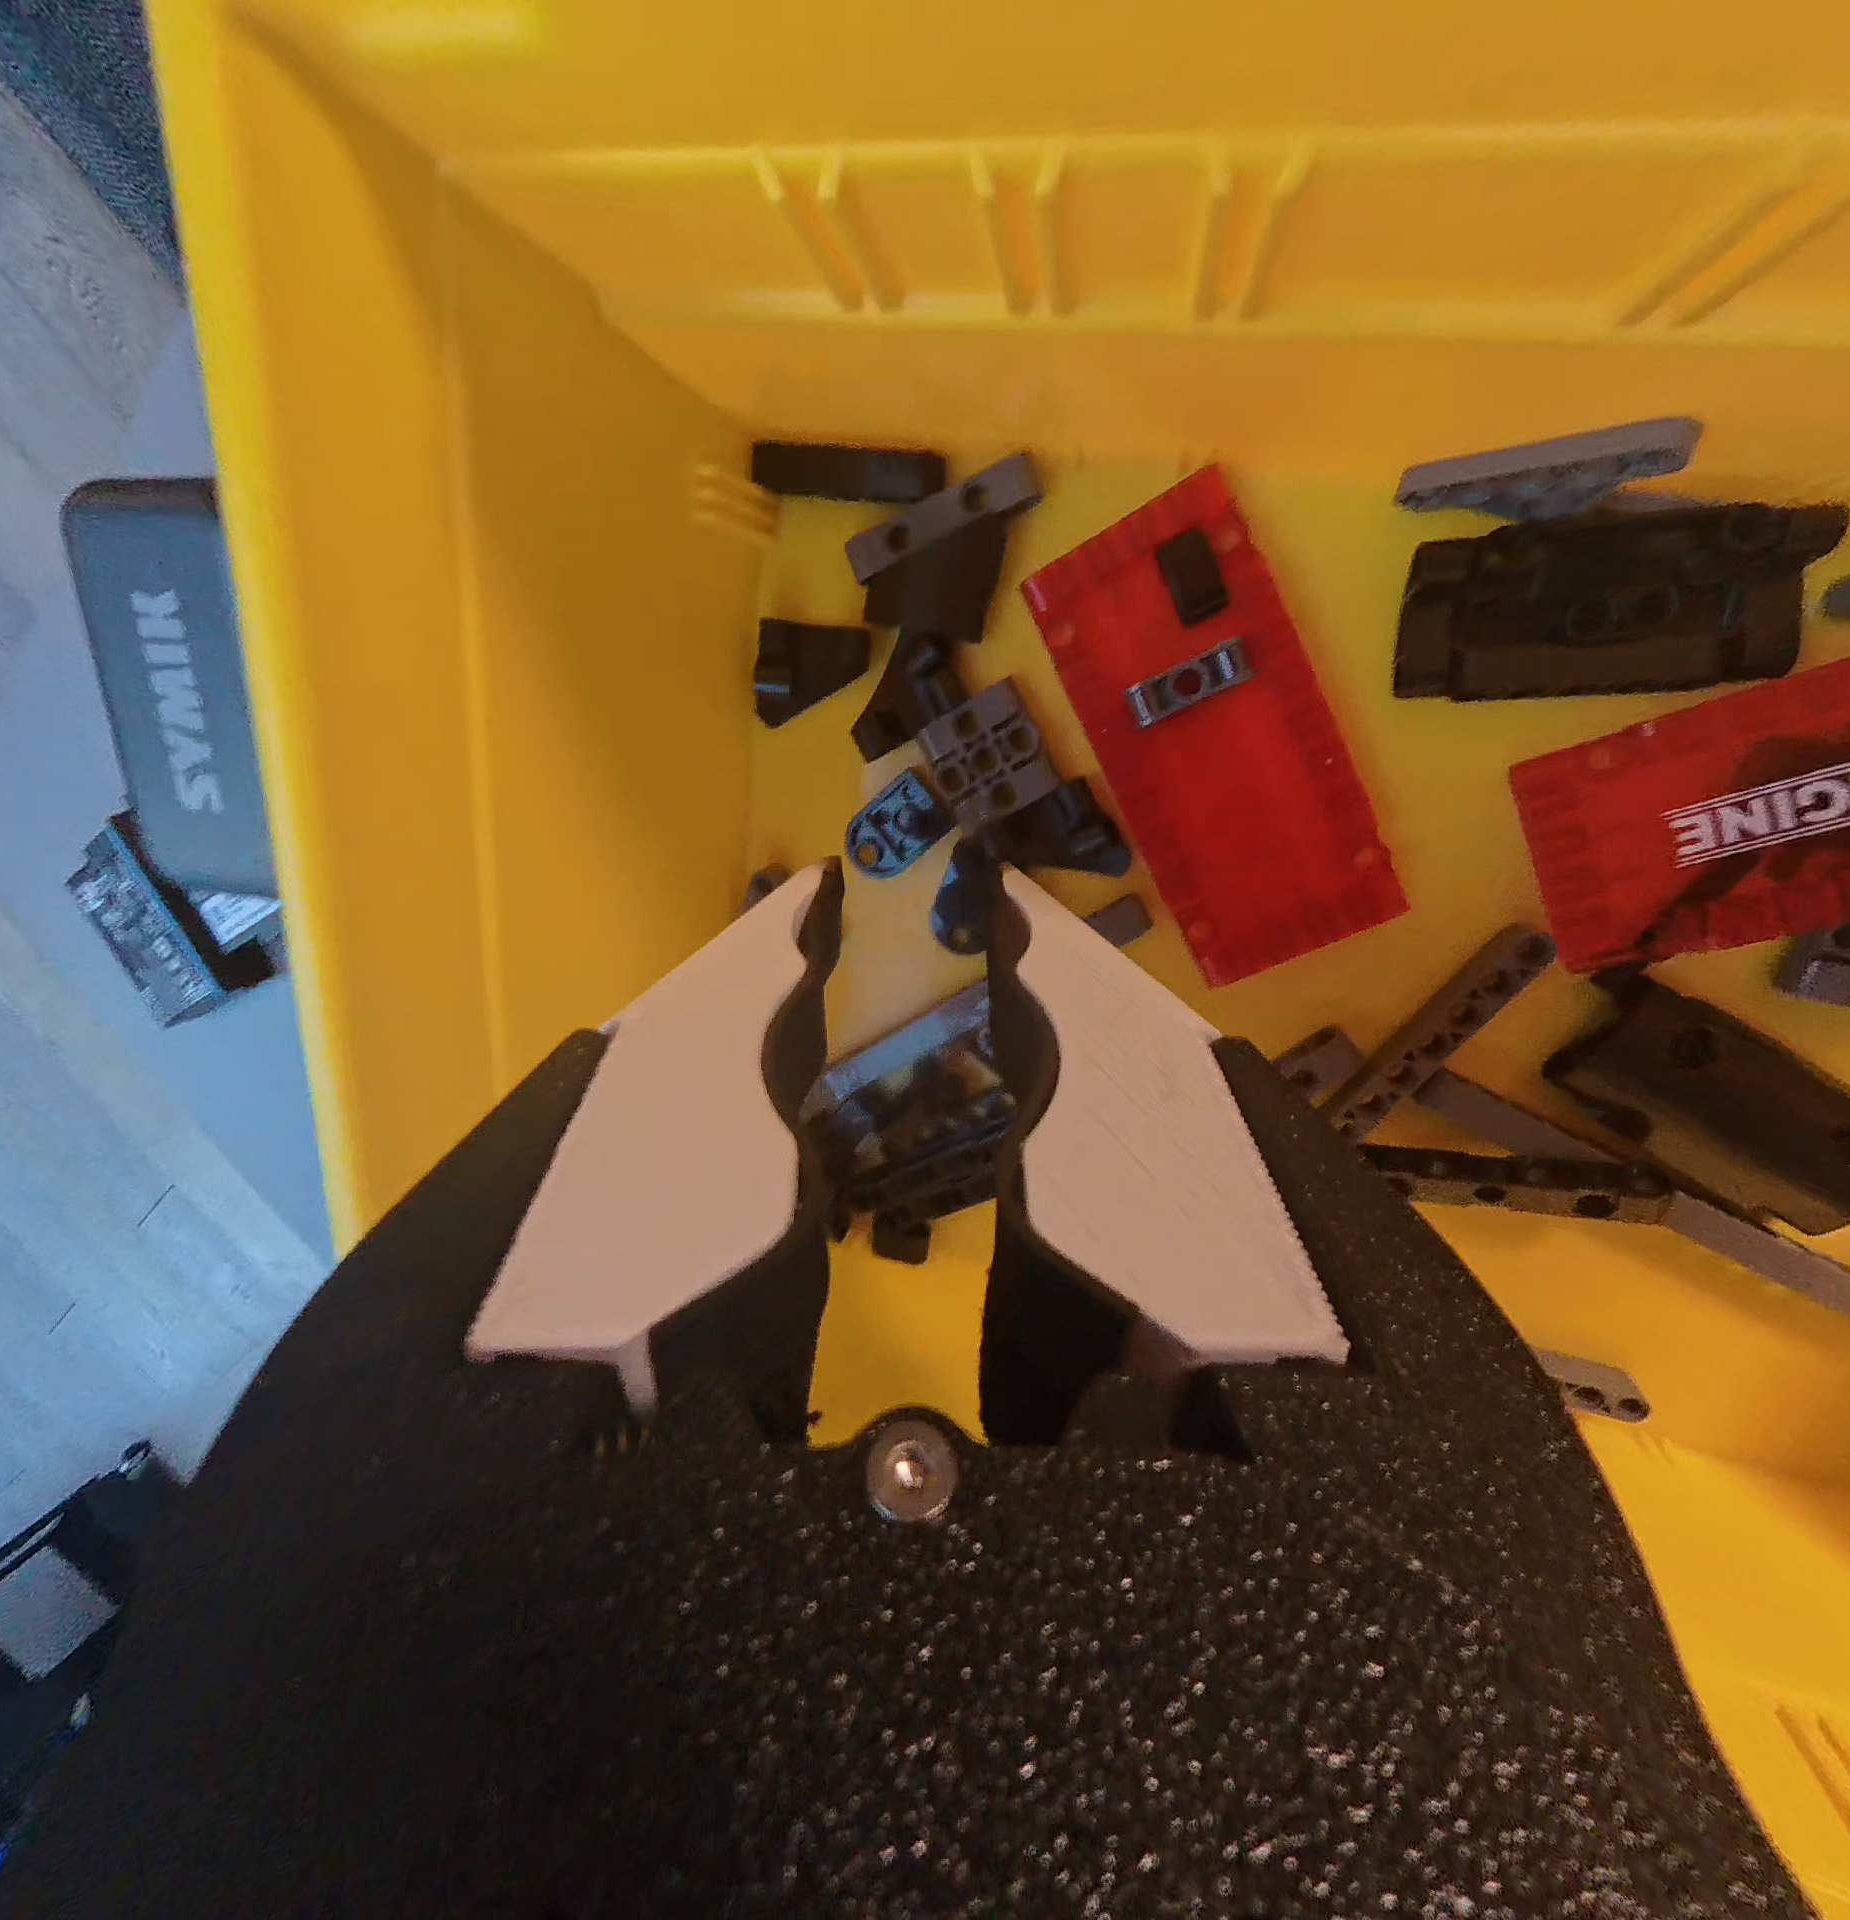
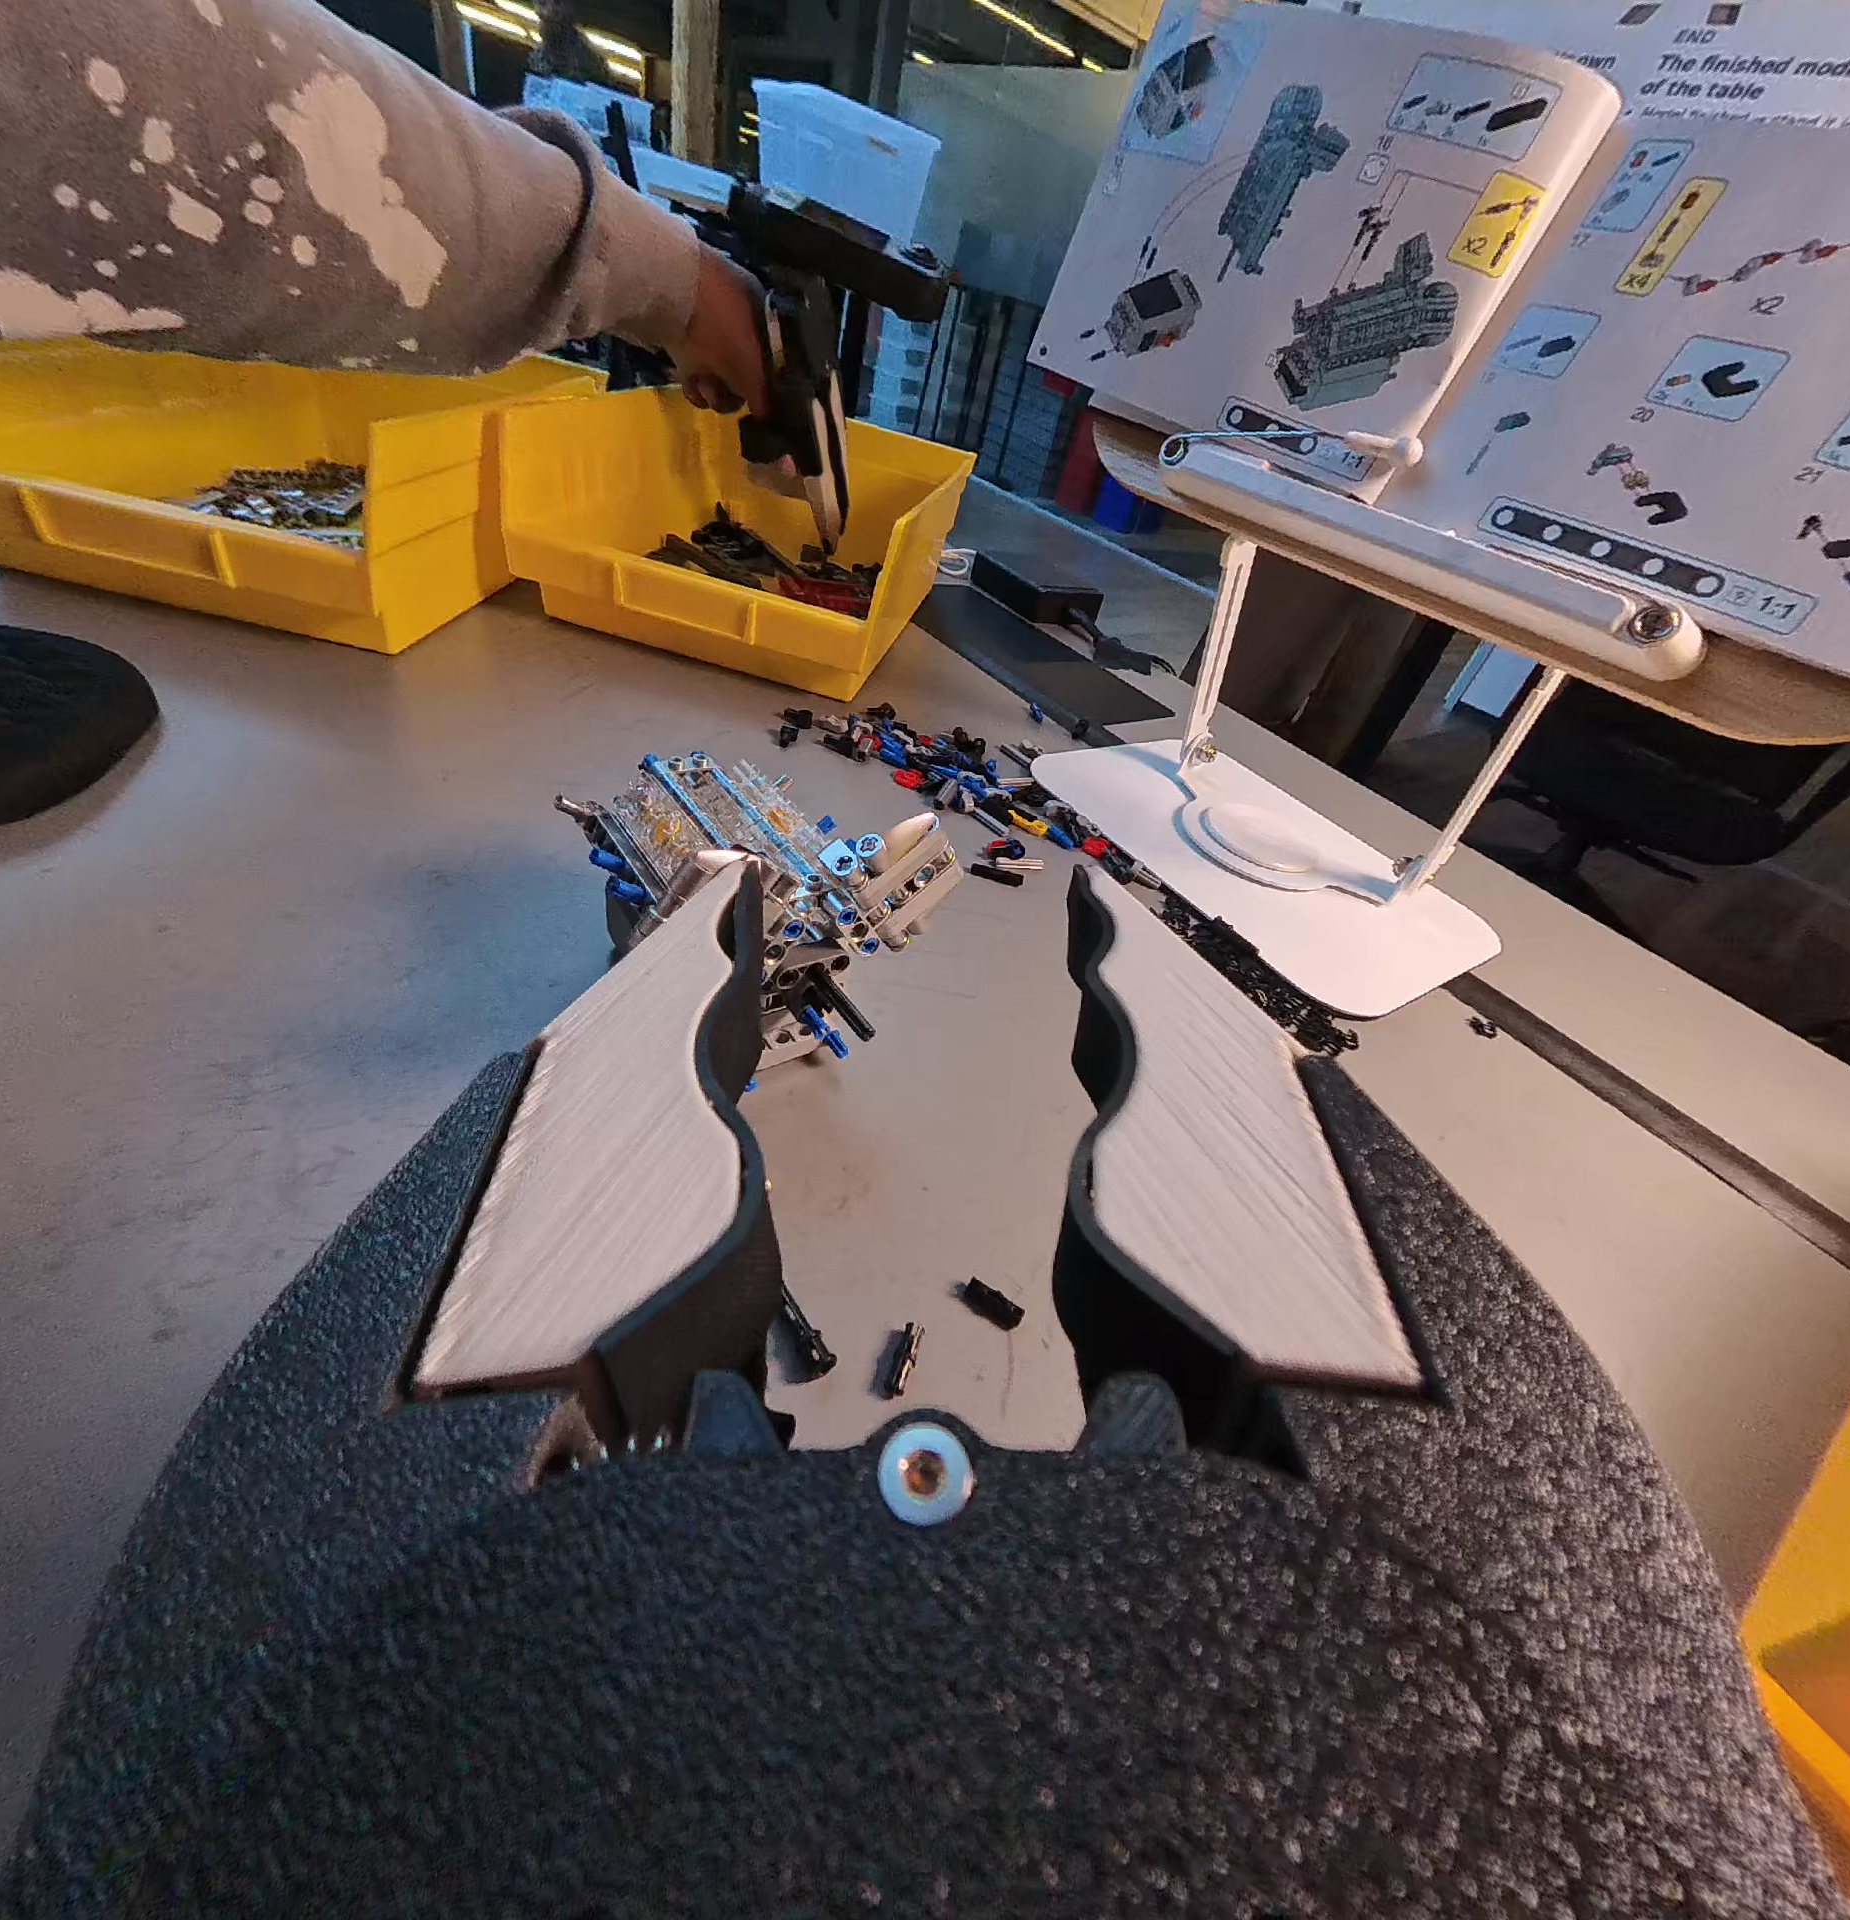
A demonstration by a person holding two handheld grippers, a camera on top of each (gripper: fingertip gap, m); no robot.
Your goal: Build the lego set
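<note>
The left gripper reaches down into a yellow plastic bin, its fingers parted by a narrow gap and clamped on nothing. The tips hover just above a small dark blue rounded connector and a grey block with holes, at the centre of the left wrist frame; whether they touch either piece cannot be told. Right of these lies a flat, glossy red panel, and a second red panel with white print sits at the right edge, among black and grey studded beams.

The right gripper hangs wide open and empty above a smooth grey table. Its left fingertip stands in front of a partly built model of clear, grey and blue pieces at frame centre. Small loose pins lie scattered beyond it. A white stand holds an instruction sheet in the upper right.
</note>
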